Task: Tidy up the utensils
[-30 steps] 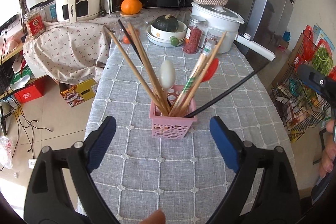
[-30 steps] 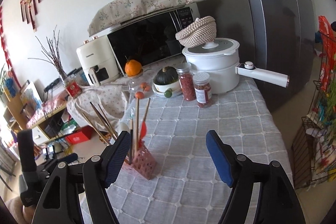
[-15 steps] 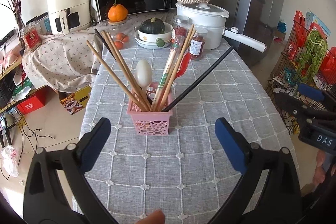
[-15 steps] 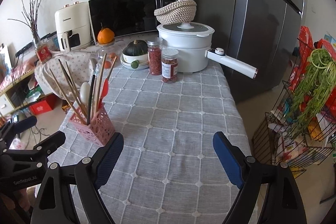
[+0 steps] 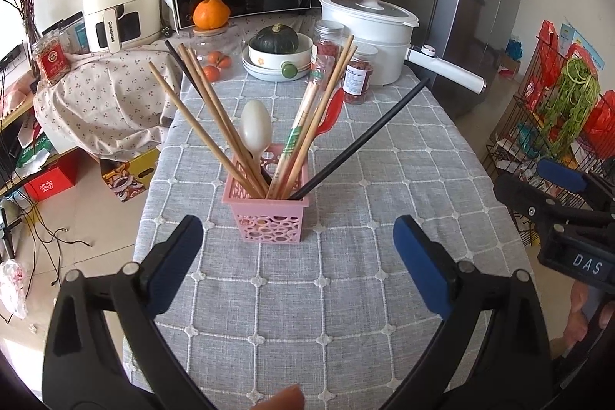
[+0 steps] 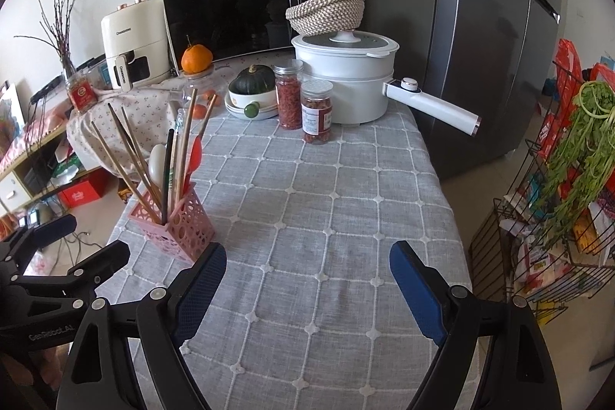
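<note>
A pink perforated utensil holder point(image 5: 269, 214) stands on the grey checked tablecloth point(image 5: 346, 294). It holds several wooden chopsticks point(image 5: 207, 118), a black chopstick point(image 5: 365, 137), a white spoon point(image 5: 255, 125) and a red spoon point(image 5: 330, 110). My left gripper point(image 5: 298, 268) is open and empty, just in front of the holder. My right gripper point(image 6: 305, 289) is open and empty over the table's near edge, with the holder point(image 6: 177, 225) to its left. The left gripper's fingers point(image 6: 57, 256) show at the left edge of the right wrist view.
At the table's far end stand a white pot point(image 6: 346, 79) with a long handle, two spice jars point(image 6: 303, 106), a bowl with a squash point(image 5: 278, 52), an orange point(image 5: 210, 12), a microwave and an air fryer. A wire rack of greens point(image 6: 557, 187) stands right of the table. A fridge stands behind.
Both grippers have drawn back from the holder toward the table's near edge. The right wrist view has swung right to face the table's middle. Both stay open and empty.
</note>
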Demonstrator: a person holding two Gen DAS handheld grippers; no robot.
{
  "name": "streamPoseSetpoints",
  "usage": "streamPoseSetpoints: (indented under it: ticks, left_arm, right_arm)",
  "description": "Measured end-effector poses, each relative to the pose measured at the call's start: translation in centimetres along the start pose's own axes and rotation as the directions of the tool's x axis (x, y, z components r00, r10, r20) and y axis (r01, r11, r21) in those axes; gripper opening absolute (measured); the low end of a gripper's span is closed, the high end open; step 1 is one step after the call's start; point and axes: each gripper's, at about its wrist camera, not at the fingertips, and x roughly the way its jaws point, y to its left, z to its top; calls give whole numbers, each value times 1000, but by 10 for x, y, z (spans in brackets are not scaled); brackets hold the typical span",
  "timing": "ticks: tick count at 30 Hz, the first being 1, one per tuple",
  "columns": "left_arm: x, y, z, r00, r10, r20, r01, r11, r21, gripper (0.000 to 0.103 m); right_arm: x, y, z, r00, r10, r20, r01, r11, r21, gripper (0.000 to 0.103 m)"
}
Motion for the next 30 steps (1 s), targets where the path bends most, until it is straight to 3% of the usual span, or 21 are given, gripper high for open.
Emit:
streamPoseSetpoints:
  ticks: [30]
  left_arm:
    - [3,3,-1,1000,-18,-19,17,999,-28,99]
  right_arm:
    - [6,4,1,1000,13,-18,-13,1000,11,88]
